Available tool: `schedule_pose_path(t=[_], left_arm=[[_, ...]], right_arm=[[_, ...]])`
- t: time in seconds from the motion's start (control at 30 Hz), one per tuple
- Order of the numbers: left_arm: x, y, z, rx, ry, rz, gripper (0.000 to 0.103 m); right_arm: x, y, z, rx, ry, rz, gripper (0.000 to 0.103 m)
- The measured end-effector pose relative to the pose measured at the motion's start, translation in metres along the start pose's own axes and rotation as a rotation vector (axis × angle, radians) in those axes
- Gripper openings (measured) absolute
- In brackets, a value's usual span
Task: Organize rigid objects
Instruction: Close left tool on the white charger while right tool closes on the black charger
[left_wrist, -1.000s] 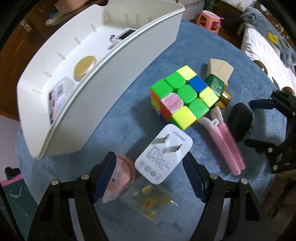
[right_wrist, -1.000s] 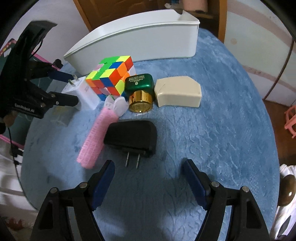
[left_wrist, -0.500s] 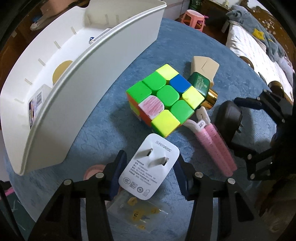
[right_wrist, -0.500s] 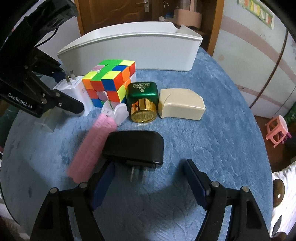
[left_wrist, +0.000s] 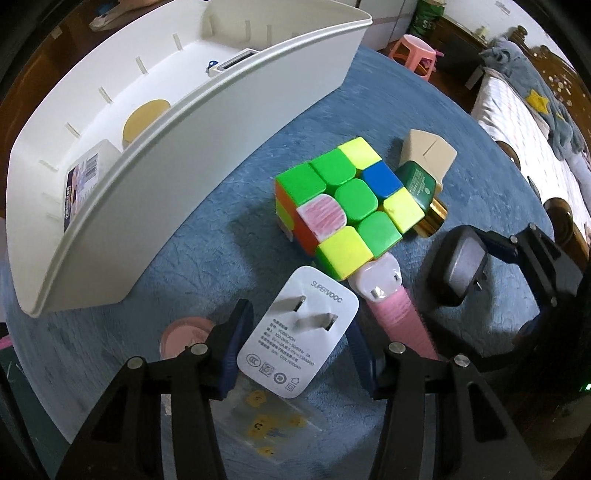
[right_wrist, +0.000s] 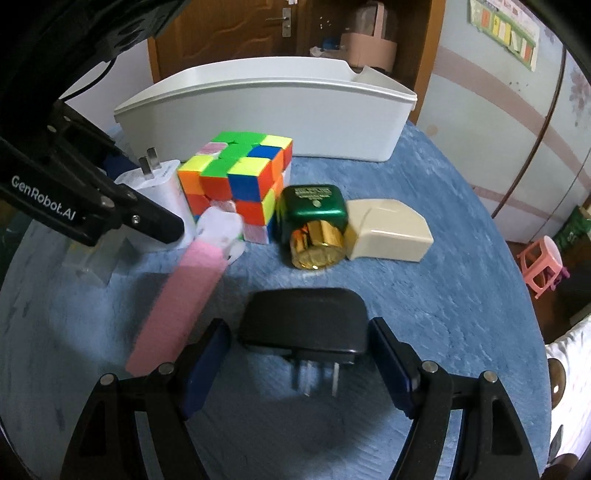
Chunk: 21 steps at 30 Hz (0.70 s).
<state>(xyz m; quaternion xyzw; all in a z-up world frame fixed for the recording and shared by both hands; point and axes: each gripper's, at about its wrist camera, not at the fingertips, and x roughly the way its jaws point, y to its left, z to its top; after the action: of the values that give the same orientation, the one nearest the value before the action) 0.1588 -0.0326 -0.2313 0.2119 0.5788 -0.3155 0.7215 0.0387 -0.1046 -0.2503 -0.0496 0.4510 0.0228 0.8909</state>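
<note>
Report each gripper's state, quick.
Left gripper: closed on the white rectangular wall charger, both pads touching its sides.
Right gripper: open, jaws straddling the black plastic plug adapter, small gaps either side.

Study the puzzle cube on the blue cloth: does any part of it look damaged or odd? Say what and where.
Yes. On the puzzle cube, one top-face tile at the edge is whitish with pink streaks, unlike its solid green, yellow and blue neighbours. It looks worn or scribbled on.

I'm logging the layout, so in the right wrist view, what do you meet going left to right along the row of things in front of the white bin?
white charger → Rubik's cube → green jar with gold cap → beige box
</note>
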Motion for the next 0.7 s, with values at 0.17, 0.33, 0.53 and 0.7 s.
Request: schedule_pose_path(t=[0.17, 0.33, 0.53, 0.7], left_arm=[[-0.001, 0.002, -0.002, -0.026, -0.012, 0.007, 0.054], [-0.004, 0.002, -0.008, -0.070, -0.031, 0.005, 0.053], [-0.016, 0.005, -0.016, -0.156, -0.024, -0.029, 0.053], [-0.040, -0.001, -0.018, -0.203, -0.052, -0.007, 0.053]], right_arm=[[0.001, 0.007, -0.004, 0.042, -0.036, -0.049, 0.081], [0.001, 0.007, -0.005, 0.048, -0.044, -0.063, 0.081], [0.001, -0.004, -0.002, 0.047, -0.037, -0.002, 0.062], [-0.003, -0.012, 0.001, 0.033, -0.023, 0.017, 0.062]])
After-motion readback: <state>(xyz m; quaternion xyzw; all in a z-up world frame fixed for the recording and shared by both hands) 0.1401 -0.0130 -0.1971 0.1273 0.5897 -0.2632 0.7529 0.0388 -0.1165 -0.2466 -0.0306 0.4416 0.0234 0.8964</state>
